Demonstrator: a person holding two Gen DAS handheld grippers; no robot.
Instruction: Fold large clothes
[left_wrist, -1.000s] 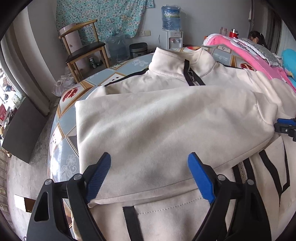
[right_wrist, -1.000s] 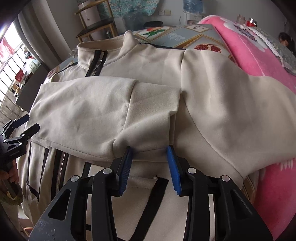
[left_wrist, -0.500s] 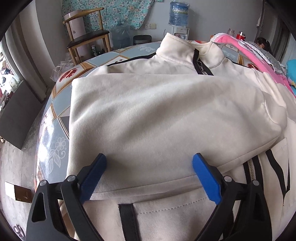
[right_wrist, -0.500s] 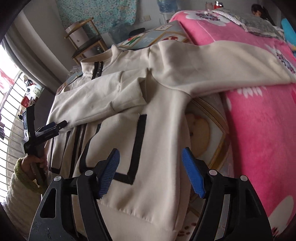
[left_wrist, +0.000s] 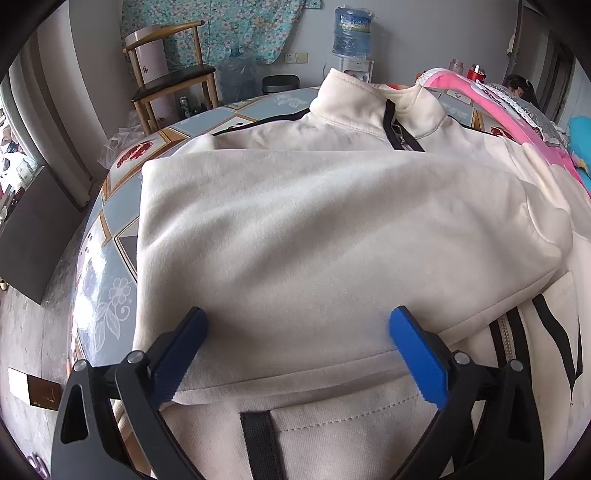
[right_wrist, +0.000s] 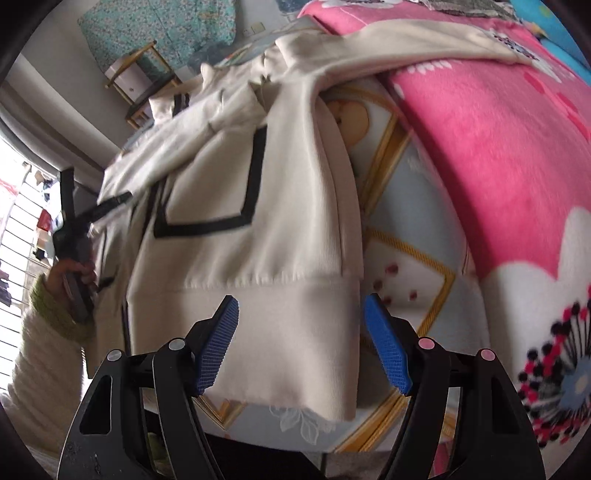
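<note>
1. The cream jacket (left_wrist: 332, 229) lies spread on my table (left_wrist: 107, 251), filling the middle of the left view, collar at the upper centre and one sleeve (left_wrist: 351, 240) folded flat across the chest.
2. In the right view the jacket's ribbed hem (right_wrist: 258, 332) sits at centre bottom, hanging over the table edge, with the other sleeve (right_wrist: 406, 44) stretched toward the upper right over a pink blanket (right_wrist: 498, 166).
3. My left tongs (left_wrist: 295, 347) have just been opening and stand wide, blue pads apart above the folded sleeve, pinching nothing.
4. My right tongs (right_wrist: 301, 343) are parted too, hovering over the hem without gripping it.
5. At the left edge of the right view my left hand (right_wrist: 70, 273) holds its tongs.
6. A wooden chair (left_wrist: 170, 74) stands upper left, a water bottle (left_wrist: 351, 29) at upper centre.
</note>
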